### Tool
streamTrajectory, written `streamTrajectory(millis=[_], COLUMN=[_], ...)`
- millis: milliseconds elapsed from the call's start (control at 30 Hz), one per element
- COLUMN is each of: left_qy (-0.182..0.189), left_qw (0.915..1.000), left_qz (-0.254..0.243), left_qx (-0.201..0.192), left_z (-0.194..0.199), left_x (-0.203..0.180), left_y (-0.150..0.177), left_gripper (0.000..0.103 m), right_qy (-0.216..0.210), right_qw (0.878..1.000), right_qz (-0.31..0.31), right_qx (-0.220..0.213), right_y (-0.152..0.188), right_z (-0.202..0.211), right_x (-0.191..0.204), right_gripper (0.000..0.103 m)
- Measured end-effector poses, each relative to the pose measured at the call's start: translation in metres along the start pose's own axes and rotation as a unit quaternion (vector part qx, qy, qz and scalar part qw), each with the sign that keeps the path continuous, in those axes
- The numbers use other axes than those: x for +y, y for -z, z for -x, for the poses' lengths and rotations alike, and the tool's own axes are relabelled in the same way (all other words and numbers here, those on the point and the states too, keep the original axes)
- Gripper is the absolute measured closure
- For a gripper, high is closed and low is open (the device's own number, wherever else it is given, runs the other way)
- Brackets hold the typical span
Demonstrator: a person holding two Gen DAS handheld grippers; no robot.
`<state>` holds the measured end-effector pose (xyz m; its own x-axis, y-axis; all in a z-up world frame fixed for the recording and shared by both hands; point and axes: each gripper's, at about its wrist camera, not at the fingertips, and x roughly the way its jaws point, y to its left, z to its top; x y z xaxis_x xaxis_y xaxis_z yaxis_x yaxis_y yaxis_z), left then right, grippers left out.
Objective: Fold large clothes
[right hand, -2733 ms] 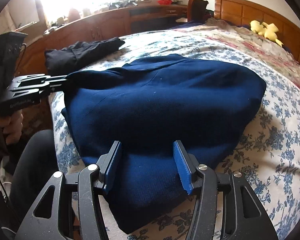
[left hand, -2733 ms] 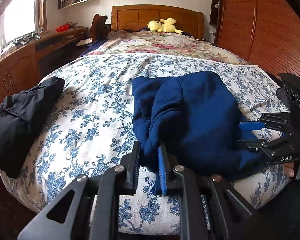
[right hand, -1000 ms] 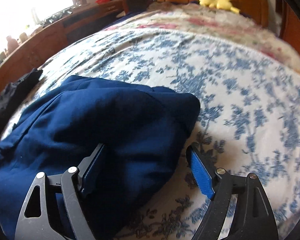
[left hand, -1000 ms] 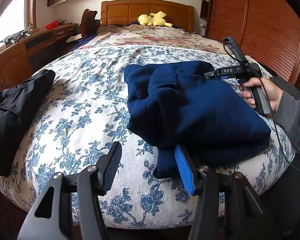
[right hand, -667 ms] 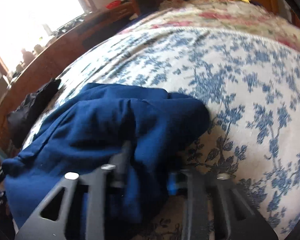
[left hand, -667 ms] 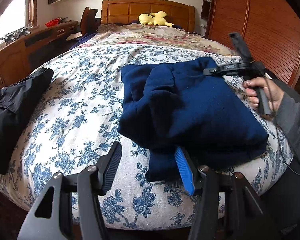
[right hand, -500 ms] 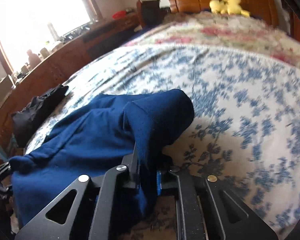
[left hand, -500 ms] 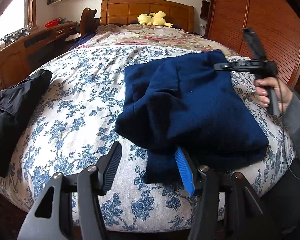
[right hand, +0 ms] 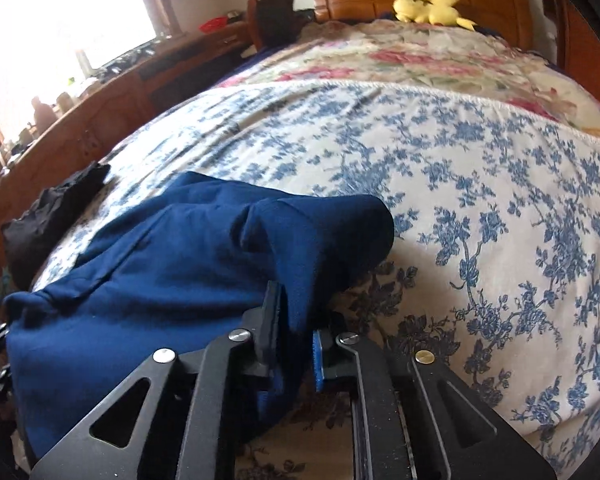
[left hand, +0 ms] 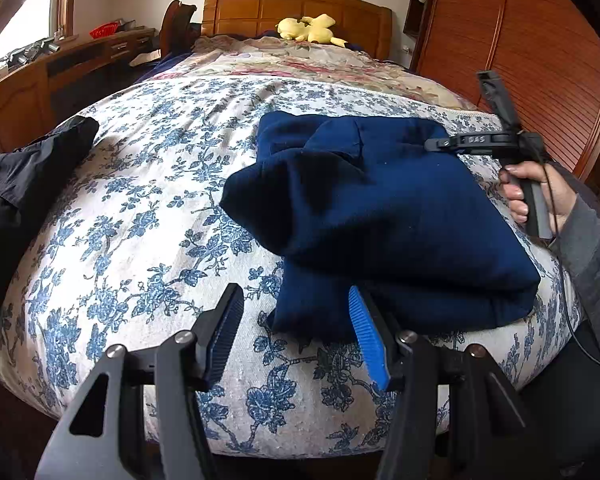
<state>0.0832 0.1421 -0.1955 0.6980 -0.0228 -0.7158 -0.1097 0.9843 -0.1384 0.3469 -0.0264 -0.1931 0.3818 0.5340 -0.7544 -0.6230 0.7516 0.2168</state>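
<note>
My left gripper (left hand: 296, 332): jaws apart, just before the garment.
Garment: folded navy-blue fleece sweater (left hand: 380, 216) on my blue-floral bedspread (left hand: 140, 220).
Right gripper (left hand: 440, 144): at sweater's far corner.

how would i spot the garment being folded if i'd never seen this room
Start at the bed with the blue-flowered cover. Near its foot lies a bulky navy garment, one edge pinched by the right gripper. The only other clothing, a black garment, lies at the bed's left edge.

Blue-floral white bedspread (left hand: 148, 200), yellow plush toy (left hand: 309, 29) by carved wooden headboard (left hand: 296, 10), crumpled black garment (left hand: 24, 184) at left edge.
</note>
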Motion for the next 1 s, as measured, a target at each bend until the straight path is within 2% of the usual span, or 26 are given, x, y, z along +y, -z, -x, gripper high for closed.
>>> streamTrajectory(millis=[100,167,200,367,500,600,667,700,733,767,800,833,1000], left_qy=[-0.001,-0.001,0.000,0.005,0.006,0.005,0.004,0.006,0.018,0.023,0.020,0.020,0.014], left_qw=[1.0000,1.0000,1.0000,0.9998,0.9998,0.9999,0.9999,0.9999,0.9997,0.9996,0.9997,0.9998,0.9998], left_qz=[0.003,0.004,0.004,0.011,0.015,0.013,0.009,0.010,0.011,0.012,0.009,0.003,-0.006], left_qx=[0.001,0.003,0.003,0.014,0.012,0.010,0.008,0.008,0.010,0.011,0.010,0.008,-0.009], left_z=[-0.001,-0.001,-0.001,-0.008,-0.008,-0.010,-0.010,-0.010,-0.010,-0.010,-0.009,-0.008,0.002], left_x=[-0.001,-0.002,-0.002,-0.001,0.000,0.001,0.000,0.000,0.000,-0.001,-0.002,-0.004,-0.006], left_y=[0.002,0.004,0.004,0.006,0.005,0.004,0.005,0.006,0.006,0.007,0.006,0.006,0.001], left_gripper=[0.049,0.049,0.049,0.049,0.049,0.049,0.050,0.053,0.063,0.065,0.070,0.082,0.092], right_qy=[0.005,-0.007,-0.015,-0.041,-0.041,-0.044,-0.038,-0.039,-0.041,-0.039,-0.037,-0.034,-0.040], right_qw=[1.000,1.000,0.999,0.997,0.998,0.998,0.998,0.998,0.997,0.997,0.998,0.998,0.997], right_qz=[-0.010,-0.020,-0.029,-0.063,-0.052,-0.042,-0.044,-0.052,-0.059,-0.058,-0.051,-0.041,-0.027], right_qx=[0.014,0.014,0.014,0.016,0.014,0.007,0.001,-0.003,-0.012,-0.018,-0.026,-0.034,-0.061], right_y=[0.003,0.004,0.004,0.008,0.009,0.010,0.009,0.009,0.009,0.008,0.008,0.007,0.002], right_z=[-0.017,-0.023,-0.025,-0.030,-0.028,-0.026,-0.022,-0.019,-0.014,-0.011,-0.007,-0.003,0.015], right_x=[-0.003,-0.006,-0.008,-0.011,-0.004,0.000,0.000,-0.002,-0.002,-0.002,0.001,0.005,0.014], right_gripper=[0.070,0.055,0.052,0.050,0.050,0.061,0.075,0.078,0.083,0.086,0.087,0.089,0.092])
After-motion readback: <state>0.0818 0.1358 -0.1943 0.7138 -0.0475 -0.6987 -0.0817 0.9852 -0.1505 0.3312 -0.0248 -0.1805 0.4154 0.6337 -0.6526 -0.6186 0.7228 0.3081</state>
